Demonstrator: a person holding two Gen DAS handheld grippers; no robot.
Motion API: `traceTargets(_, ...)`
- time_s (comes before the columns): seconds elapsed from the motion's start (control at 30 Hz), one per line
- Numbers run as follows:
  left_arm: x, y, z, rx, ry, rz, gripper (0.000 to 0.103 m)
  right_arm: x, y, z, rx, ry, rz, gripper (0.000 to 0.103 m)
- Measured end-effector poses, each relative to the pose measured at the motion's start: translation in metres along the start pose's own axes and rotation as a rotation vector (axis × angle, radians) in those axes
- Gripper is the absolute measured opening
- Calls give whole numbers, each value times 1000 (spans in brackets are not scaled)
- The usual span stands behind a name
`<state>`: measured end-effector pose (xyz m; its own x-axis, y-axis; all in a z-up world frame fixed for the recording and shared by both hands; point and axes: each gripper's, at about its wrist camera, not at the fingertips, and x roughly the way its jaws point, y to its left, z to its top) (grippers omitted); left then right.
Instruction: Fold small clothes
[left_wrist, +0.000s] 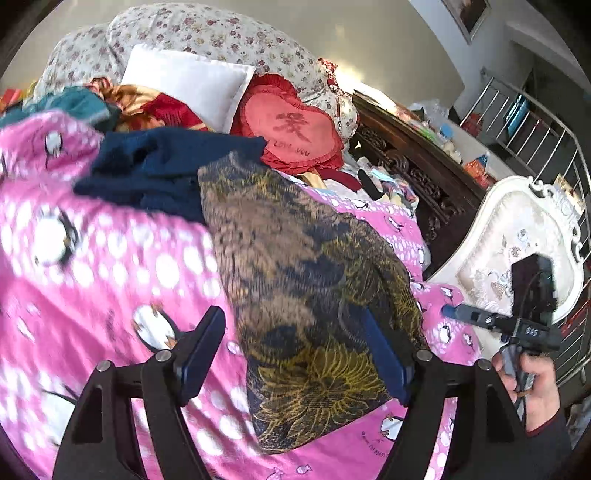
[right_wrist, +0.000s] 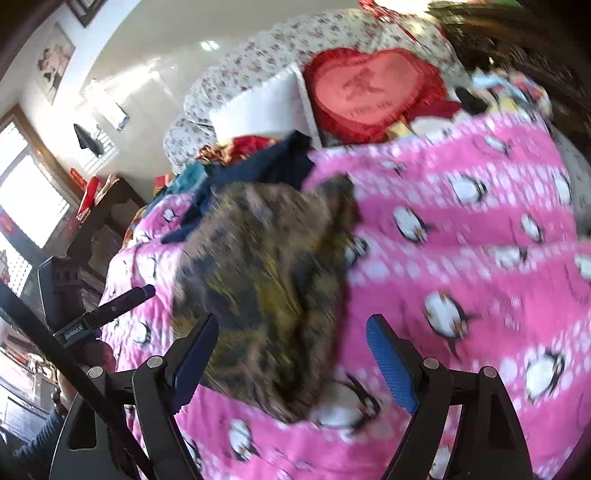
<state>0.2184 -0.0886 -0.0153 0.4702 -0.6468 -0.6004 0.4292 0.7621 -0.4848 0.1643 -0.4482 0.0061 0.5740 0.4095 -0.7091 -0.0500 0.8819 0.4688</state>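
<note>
A folded garment (left_wrist: 303, 266) in brown, yellow and navy flower print lies flat on the pink penguin blanket (left_wrist: 110, 258). My left gripper (left_wrist: 295, 354) hovers over its near end, jaws wide apart, with the cloth below and between the blue pads (left_wrist: 384, 354), which do not press on it. My right gripper (right_wrist: 295, 362) also stands open above the garment (right_wrist: 266, 280), over its near right corner. A hand holds the right gripper (left_wrist: 480, 317) at the bed's right edge. The left gripper (right_wrist: 110, 310) shows at the left of the right wrist view.
A crumpled navy garment (left_wrist: 155, 170) lies just behind the printed one. Farther back are a red heart cushion (left_wrist: 295, 129), a white pillow (left_wrist: 192, 81) and a floral quilt (left_wrist: 221, 33). A dark carved wooden frame (left_wrist: 424, 173), a white ornate chair (left_wrist: 517, 236) and a metal railing (left_wrist: 546, 147) stand to the right.
</note>
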Motion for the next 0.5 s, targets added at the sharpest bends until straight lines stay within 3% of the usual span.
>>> traceTargets(0.17,26,28,-10,-185,12,-100,79,23,-29,-10,154,6,79,87)
traceTargets(0.23,33,39,-13,-254,14,-145,79,33,-35,-12,201,1,166,87)
traceTargets(0.33,43,54,-21,-340,7,-200,81,58,-33,-17,231,62,281,85)
traceTargets(0.4,51,59,-26,-364,6,-244,82,73,-23,-21,203,108,336,83)
traceTargets(0.5,53,58,-26,-361,-11,-293,82,80,-18,-23,186,93,360,74)
